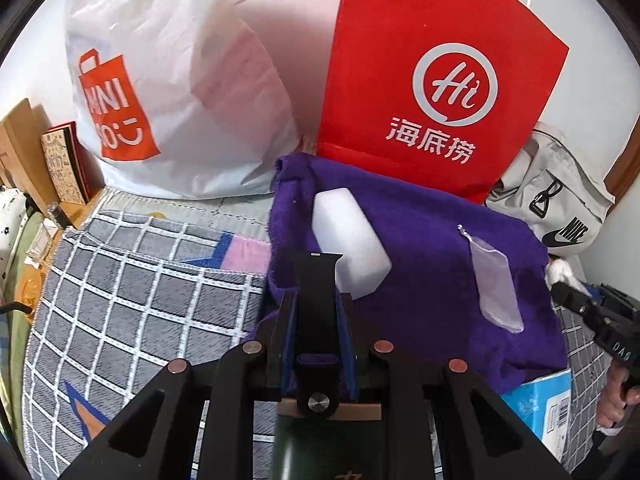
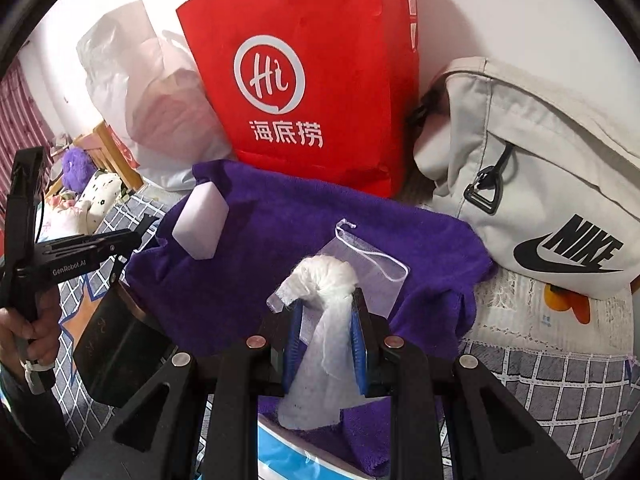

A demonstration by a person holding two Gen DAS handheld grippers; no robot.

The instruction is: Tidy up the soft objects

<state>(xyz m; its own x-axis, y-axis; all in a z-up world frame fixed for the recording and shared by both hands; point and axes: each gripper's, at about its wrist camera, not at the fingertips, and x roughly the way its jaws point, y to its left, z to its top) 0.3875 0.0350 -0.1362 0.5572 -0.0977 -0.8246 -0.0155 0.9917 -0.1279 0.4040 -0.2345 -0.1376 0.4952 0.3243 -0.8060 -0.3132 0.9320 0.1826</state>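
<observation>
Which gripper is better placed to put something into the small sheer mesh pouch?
Probably the right gripper: it holds the white gauze cloth directly over the sheer mesh drawstring pouch. The left gripper, clamping a black watch strap, sits beside it.

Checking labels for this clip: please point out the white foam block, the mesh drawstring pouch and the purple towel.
white foam block (image 1: 348,240), left wrist view, top face.
mesh drawstring pouch (image 2: 374,270), right wrist view, upper half of the mesh.
purple towel (image 2: 280,232), right wrist view, bare middle area.

My left gripper (image 1: 316,304) points steeply downward, its jaws clamped tight. My right gripper (image 2: 326,316) tilts down likewise, jaws pinched narrowly, a hand (image 2: 24,332) gripping each handle.
</observation>
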